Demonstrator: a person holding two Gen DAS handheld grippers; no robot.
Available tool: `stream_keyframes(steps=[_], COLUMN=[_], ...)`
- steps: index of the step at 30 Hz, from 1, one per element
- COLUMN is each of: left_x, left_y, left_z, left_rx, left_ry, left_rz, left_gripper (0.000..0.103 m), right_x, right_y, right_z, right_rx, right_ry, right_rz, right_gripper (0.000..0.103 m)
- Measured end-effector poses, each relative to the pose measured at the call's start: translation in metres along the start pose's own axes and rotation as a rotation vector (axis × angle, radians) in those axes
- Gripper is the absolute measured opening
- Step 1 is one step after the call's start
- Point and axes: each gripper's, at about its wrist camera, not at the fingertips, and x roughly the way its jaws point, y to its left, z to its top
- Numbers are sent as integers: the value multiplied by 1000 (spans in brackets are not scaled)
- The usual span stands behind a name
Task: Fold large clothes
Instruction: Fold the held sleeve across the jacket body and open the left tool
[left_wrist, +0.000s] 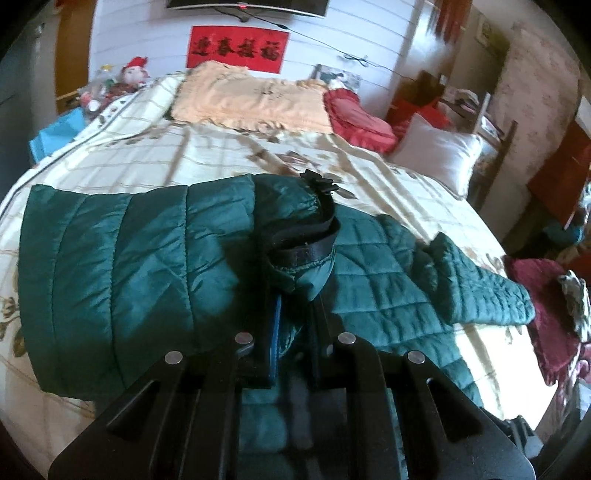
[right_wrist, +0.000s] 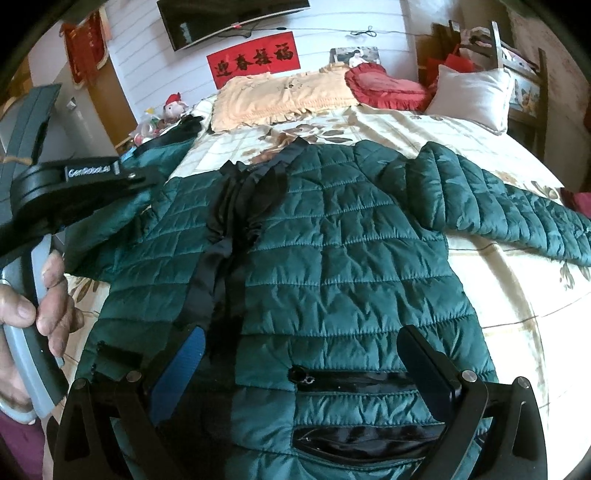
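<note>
Left gripper (left_wrist: 295, 317): clamped on a bunched fold of the green quilted puffer jacket (right_wrist: 332, 258), near a black-trimmed cuff (left_wrist: 306, 247), apparently the left sleeve lifted over the body. Right gripper (right_wrist: 303, 365): spread wide, holding nothing, poised above the hem near the zip pocket (right_wrist: 354, 380). Beyond the fingers: jacket spread front-up across the floral bedspread (right_wrist: 480, 295), black placket (right_wrist: 229, 236) running up the middle, right sleeve (right_wrist: 517, 214) stretched out toward the bed's edge. Farther off: peach pillow (right_wrist: 277, 96), red cushion (right_wrist: 384, 85), white pillow (right_wrist: 476, 96) at the headboard.

Likely light, puffy and soft, with a slick shell prone to sliding and springing open. Best taken at seams, cuff or hem, pinching through both layers rather than smooth panel. Probably worth pressing each fold flat to push out air.
</note>
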Motion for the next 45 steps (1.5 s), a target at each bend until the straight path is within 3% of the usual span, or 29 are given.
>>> stream_keyframes(steps=[16,32,40,43,44,45], left_x=[42,74,94,98,99,99], left_y=[-28,-45,-46,-40,-37,-37], left_z=[-16,-19,-16,-15,-15,-14], left_rx=[32,41,-8,-68,-96,-111], left_ry=[91,136,168,192,203,211], left_rz=[-40,-52,-88,-142,-171,-186], left_gripper=[12,12,12,14,18,28], right_x=[1,23,36,39,40,41], right_y=[-20,-53,-66,-69,-69,-69], right_z=[-1,12,10,8,8,7], right_rx=[32,-8,10,16,16,15], right_ry=[2,36,65,74,77,81], right_rz=[-24,-184,-178,-177,-177,-178], right_gripper=[103,103,103,103,103,103])
